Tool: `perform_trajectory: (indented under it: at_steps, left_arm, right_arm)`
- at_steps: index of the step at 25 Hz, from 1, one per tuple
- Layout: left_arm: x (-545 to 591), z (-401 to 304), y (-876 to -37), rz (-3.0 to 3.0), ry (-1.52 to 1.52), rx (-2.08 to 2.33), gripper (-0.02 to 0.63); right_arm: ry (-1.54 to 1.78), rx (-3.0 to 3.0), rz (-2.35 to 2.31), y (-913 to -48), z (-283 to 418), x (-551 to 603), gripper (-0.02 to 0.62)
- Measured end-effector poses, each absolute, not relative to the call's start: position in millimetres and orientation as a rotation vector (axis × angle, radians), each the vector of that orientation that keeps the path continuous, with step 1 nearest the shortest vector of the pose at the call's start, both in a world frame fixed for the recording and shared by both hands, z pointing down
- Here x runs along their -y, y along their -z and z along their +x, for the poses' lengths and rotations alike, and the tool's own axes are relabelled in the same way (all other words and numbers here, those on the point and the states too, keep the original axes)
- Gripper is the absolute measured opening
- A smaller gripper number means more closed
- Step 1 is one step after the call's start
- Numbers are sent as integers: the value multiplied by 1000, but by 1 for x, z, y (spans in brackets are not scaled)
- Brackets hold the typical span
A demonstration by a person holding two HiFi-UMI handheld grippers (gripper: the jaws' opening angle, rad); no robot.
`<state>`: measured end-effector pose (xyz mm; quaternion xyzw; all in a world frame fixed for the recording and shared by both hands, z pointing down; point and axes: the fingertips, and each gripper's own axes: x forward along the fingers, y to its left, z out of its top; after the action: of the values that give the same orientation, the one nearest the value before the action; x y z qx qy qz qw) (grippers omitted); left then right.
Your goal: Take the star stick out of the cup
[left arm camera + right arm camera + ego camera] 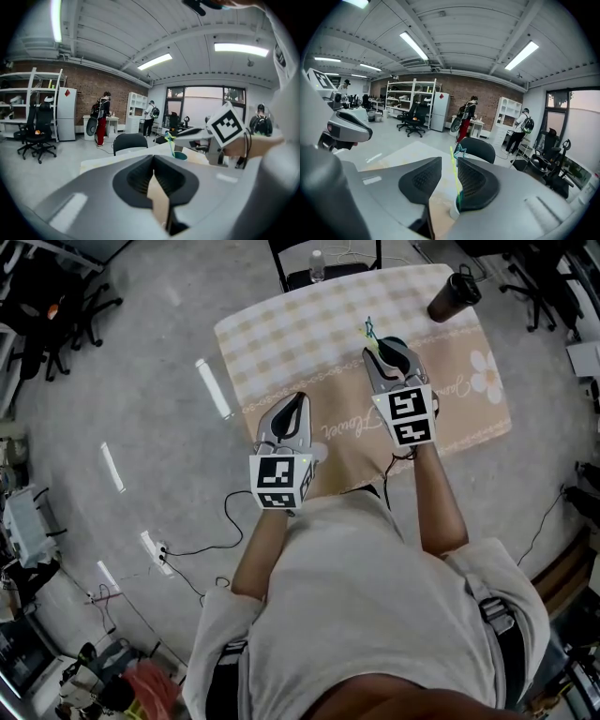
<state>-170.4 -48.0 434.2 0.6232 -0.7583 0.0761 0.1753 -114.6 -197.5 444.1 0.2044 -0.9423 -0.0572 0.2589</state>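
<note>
Cup [453,210] on tabletop [300,334], star stick [454,176] standing inside. Right claw [449,161] open, jaws either side of stick. Left claw [153,158] closed, empty. Dark tumbler [453,296] at far corner.

The left gripper [298,401] and right gripper [385,346] are grey with black-and-white marker cubes [277,482]; the shirt [366,596] is pale.

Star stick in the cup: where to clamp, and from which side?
Clamp the star stick on its bare shaft, between the cup rim and the star. It stands nearly upright, so come from the near side, one jaw each side, as the open right gripper sits now. The star looks too wide and thin; the cup hides the lower end.
</note>
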Motion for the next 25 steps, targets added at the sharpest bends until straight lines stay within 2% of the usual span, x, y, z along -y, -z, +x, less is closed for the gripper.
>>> perform_trajectory:
  at_steps: [4,9,25]
  left_arm:
    - [45,-176,-431,1747,-209,2156,2]
    - [41,-182,-426,1755,-216,2150,3]
    - [37,-193,-411,1872,-184,2088,2]
  right_arm:
    - [146,2530,548,-450,-120,204,126]
    - [82,2554,584,-449,-121,205,33]
    - [285,2636,838,-375,-103,198,15]
